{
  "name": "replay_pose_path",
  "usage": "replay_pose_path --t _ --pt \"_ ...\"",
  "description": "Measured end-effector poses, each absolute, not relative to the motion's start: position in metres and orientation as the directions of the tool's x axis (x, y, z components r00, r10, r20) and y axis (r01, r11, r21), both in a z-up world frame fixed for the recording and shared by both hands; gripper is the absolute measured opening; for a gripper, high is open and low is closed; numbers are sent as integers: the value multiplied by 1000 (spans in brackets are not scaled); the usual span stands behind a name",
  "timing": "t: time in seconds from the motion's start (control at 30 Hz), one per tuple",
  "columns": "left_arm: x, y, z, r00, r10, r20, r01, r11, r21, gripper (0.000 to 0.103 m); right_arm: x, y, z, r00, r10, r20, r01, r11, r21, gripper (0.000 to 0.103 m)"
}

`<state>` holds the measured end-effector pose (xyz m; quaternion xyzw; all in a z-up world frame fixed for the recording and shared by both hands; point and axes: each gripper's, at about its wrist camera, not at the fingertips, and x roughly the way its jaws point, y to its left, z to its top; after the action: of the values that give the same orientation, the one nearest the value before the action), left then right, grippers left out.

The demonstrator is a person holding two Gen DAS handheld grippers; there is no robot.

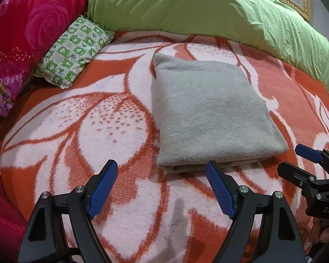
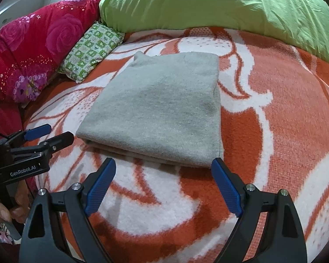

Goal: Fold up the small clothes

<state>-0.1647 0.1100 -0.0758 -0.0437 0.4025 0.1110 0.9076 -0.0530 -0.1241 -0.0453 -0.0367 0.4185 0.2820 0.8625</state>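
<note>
Folded into a neat grey cloth [image 1: 210, 118] stack, lying mid-bed on the blanket [image 1: 76, 131]. Left tongs [image 1: 162, 188] and right tongs [image 2: 164, 186] spread, empty, just near it. Seemingly finished.

light: even, bright, seemingly from overhead | shadows: soft, faint | edges: strongly bowed, corners vignetted black | focus: sharp centrally, rim slightly softened

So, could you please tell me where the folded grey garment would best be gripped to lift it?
Probably at the near edge of the grey garment, where the stacked layers show. Come in low from the near side with the right gripper, whose jaws are open, and pinch all layers at the near right corner; the left gripper could take the near left corner.
</note>
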Motion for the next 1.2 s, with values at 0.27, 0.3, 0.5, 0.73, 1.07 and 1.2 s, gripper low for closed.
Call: replay_pose_path --t 0.27,0.3,0.5,0.73,1.07,1.2 --pt "-161 108 -78 642 173 -747 -236 972 23 83 -50 -129 -47 486 457 -745 -511 840 181 89" --pt "-161 108 -78 642 175 -746 -236 972 24 83 -50 -130 -47 487 458 -743 -510 840 185 89" --pt "-158 108 -75 648 177 -741 -228 973 33 83 -47 -132 -46 486 466 -740 -512 838 191 89" --pt "-151 110 -63 656 160 -737 -219 976 16 83 -38 -132 -32 494 497 -714 -515 828 220 89" --pt "-129 121 -69 615 142 -776 -235 972 -9 83 -2 -140 -39 436 521 -733 -444 833 328 89" --pt "-115 131 -73 590 126 -798 -249 968 -31 83 22 -139 -46 413 517 -749 -411 840 354 89"
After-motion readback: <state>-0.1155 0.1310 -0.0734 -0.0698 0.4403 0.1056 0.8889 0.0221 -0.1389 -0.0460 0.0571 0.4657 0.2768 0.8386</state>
